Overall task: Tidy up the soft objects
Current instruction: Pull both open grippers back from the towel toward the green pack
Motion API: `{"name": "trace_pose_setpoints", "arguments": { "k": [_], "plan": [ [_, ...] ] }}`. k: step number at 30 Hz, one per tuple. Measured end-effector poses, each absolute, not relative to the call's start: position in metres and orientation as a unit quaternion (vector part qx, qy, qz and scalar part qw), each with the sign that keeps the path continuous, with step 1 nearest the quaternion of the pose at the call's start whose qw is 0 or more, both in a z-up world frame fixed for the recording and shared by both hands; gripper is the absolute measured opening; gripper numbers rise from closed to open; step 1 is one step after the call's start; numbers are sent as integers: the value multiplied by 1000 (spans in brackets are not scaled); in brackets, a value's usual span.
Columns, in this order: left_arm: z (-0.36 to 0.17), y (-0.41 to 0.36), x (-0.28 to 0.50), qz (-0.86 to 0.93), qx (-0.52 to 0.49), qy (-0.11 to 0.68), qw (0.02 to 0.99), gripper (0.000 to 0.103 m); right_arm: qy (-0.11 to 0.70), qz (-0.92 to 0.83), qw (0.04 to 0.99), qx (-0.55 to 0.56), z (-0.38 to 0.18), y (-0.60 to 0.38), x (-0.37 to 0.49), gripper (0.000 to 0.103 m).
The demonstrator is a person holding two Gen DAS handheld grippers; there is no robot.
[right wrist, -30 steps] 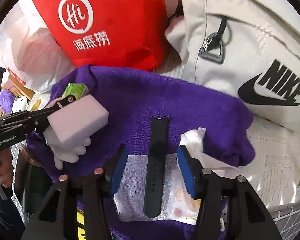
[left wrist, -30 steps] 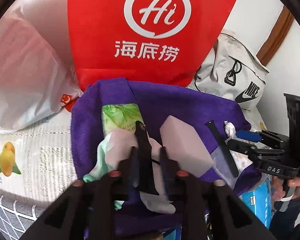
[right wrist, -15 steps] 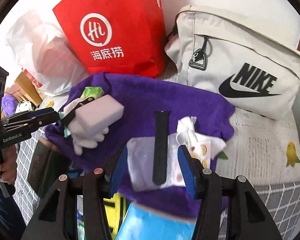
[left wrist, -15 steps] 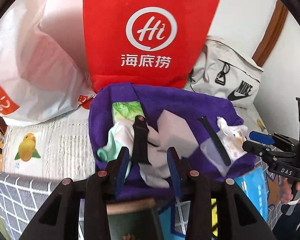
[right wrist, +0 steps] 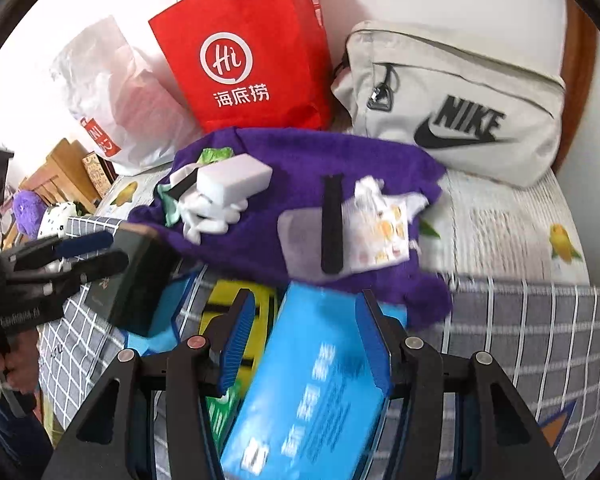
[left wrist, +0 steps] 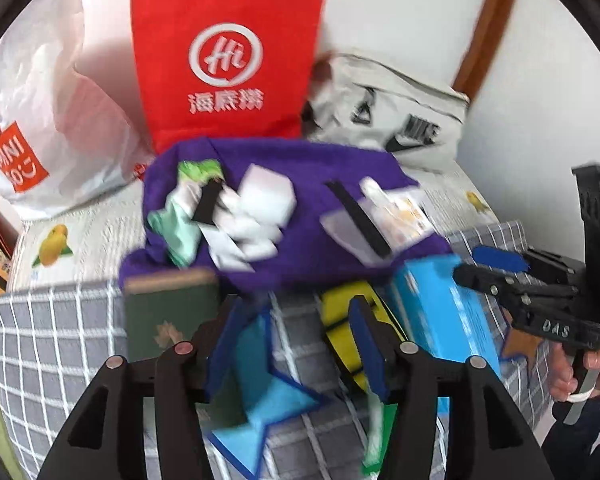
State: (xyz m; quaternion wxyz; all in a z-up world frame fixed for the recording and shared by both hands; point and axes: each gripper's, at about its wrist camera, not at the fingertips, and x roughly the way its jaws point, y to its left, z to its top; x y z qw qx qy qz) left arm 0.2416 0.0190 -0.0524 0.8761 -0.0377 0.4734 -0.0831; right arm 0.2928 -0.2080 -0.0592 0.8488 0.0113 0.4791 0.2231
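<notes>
Above checked bedding, left gripper, right gripper, jaws apart

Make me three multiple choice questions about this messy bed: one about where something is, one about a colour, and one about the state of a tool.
1. Where does the white sponge block lie?
A. on the purple towel
B. inside the red bag
C. on the Nike bag

2. What colour is the watch strap lying across the printed cloth?
A. yellow
B. black
C. red

3. How does the right tool stand?
A. shut on the sponge block
B. shut on the strap
C. open, gripping nothing

Answers:
1 A: the block rests on a white glove on top of the towel, in front of both bags.
2 B: the strap shows as a dark black band on the pale cloth.
3 C: its blue pads stand wide apart above the blue box, neither seen pressing on it.
</notes>
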Motion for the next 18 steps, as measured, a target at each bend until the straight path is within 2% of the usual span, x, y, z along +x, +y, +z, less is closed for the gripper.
{"name": "trace_pose_setpoints", "arguments": {
  "k": [6, 8, 18],
  "plan": [
    [-73, -13, 203, -99, -32, 496, 862, 61, 484, 223, 846, 2, -67, -217, 266, 53],
    [-81, -24, 195, -99, -26, 500, 860, 66, 481, 222, 848, -1, -66, -223, 259, 53],
    [-121, -56, 180, -96, -1, 531, 842, 67, 485, 207, 849, 11, -78, -258, 233, 54]
  ]
}}
